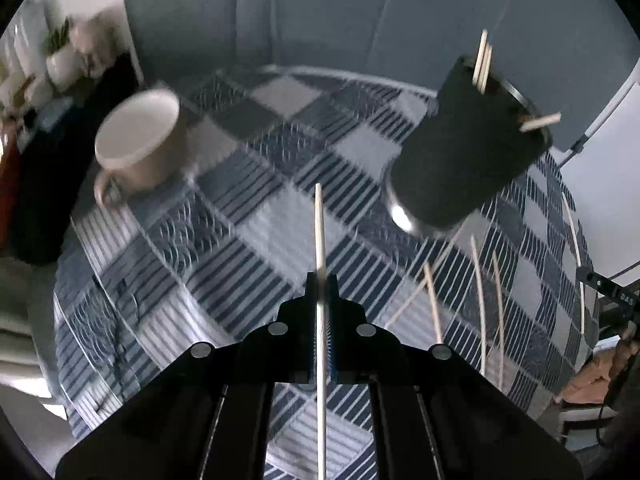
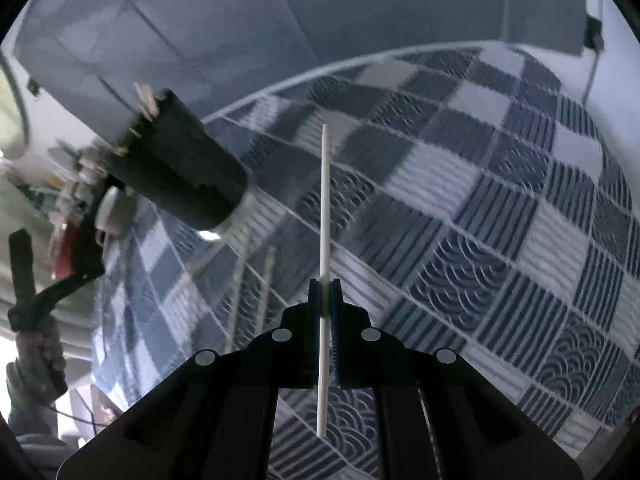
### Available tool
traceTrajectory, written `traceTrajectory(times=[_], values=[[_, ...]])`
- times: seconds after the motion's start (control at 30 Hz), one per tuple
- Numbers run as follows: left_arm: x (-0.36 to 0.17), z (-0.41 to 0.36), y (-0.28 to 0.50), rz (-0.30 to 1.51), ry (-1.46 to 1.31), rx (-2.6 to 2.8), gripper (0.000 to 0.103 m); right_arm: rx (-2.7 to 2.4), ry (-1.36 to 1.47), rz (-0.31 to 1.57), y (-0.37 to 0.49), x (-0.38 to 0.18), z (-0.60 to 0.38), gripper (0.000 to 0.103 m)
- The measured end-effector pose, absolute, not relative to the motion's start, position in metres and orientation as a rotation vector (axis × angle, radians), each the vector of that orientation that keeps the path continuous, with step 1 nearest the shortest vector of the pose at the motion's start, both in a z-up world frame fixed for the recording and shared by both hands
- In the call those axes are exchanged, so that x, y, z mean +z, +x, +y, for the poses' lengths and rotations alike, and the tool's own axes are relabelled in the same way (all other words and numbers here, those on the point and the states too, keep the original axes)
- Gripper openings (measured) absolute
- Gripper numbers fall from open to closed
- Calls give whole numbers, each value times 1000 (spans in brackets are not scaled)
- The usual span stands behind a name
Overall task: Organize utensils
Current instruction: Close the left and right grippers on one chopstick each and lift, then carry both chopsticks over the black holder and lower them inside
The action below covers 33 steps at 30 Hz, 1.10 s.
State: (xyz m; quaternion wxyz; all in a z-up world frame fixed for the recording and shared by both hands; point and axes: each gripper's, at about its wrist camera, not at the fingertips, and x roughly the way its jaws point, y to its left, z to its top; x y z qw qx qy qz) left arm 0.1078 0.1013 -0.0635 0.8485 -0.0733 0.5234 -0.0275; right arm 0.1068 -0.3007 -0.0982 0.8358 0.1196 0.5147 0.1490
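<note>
My left gripper (image 1: 321, 280) is shut on a pale chopstick (image 1: 319, 232) that points forward above the checked tablecloth (image 1: 248, 216). A black cylindrical holder (image 1: 472, 148) with a few chopsticks (image 1: 482, 60) in it stands ahead to the right. Several loose chopsticks (image 1: 480, 296) lie on the cloth below the holder. My right gripper (image 2: 325, 284) is shut on a white chopstick (image 2: 325, 200), held above the cloth (image 2: 460, 208). The black holder (image 2: 180, 168) is ahead to its left.
A beige mug (image 1: 140, 140) stands on the cloth at the far left. A dark cabinet (image 1: 52, 160) with small items is beyond the table's left edge. A grey wall (image 1: 360, 12) stands behind the table. The person's hand (image 2: 36, 356) with the other gripper shows at left.
</note>
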Motion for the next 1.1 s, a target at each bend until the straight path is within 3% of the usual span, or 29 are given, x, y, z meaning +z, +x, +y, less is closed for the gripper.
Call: traceTrajectory(times=[0.4, 0.67, 1.1], values=[[32, 80, 174, 890, -85, -89, 5, 493, 160, 884, 148, -13, -252, 5], [68, 50, 206, 779, -93, -131, 5, 575, 94, 760, 182, 37, -207, 5], [83, 16, 236, 674, -162, -231, 5, 683, 129, 702, 220, 34, -176, 5]])
